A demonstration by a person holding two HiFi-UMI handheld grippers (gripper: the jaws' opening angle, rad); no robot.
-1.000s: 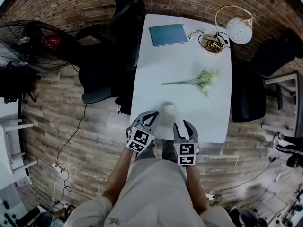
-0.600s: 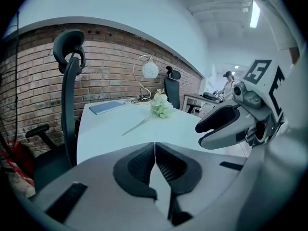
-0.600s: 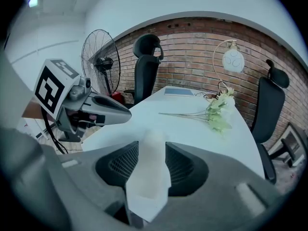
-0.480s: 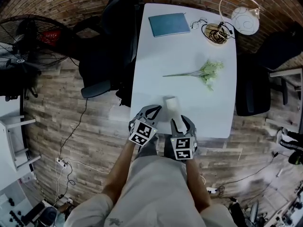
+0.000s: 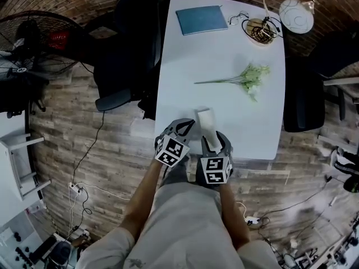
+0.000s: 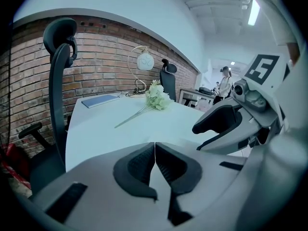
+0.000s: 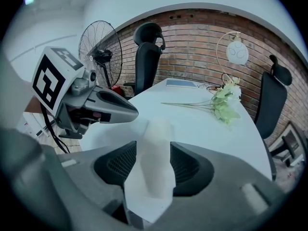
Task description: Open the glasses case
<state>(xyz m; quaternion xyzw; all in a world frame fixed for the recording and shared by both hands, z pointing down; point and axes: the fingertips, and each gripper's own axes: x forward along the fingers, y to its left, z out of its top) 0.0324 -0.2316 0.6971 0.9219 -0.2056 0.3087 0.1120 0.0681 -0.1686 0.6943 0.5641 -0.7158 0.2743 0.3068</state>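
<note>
The white glasses case point(image 5: 205, 122) lies lengthwise near the table's front edge, closed. Its near end sits between the fingers of my right gripper point(image 5: 216, 143). In the right gripper view the case point(image 7: 155, 143) fills the gap between the dark pads point(image 7: 120, 163). These jaws have just been opening and stand slightly apart around the case, loose on it. My left gripper point(image 5: 189, 125) hovers just left of the case, not touching it. Its pads point(image 6: 139, 165) meet with nothing between them, so it is shut.
A spray of pale artificial flowers point(image 5: 247, 78) lies mid-table point(image 5: 185, 66). A blue notebook point(image 5: 199, 19), a bowl of cables point(image 5: 259, 29) and a round lamp point(image 5: 295, 7) stand at the far end. Black office chairs point(image 5: 126, 55) flank the table; a fan point(image 5: 33, 43) stands left.
Both grippers have sunk toward the table's front edge together with the case. The right jaws stand a little wider around it than before.
</note>
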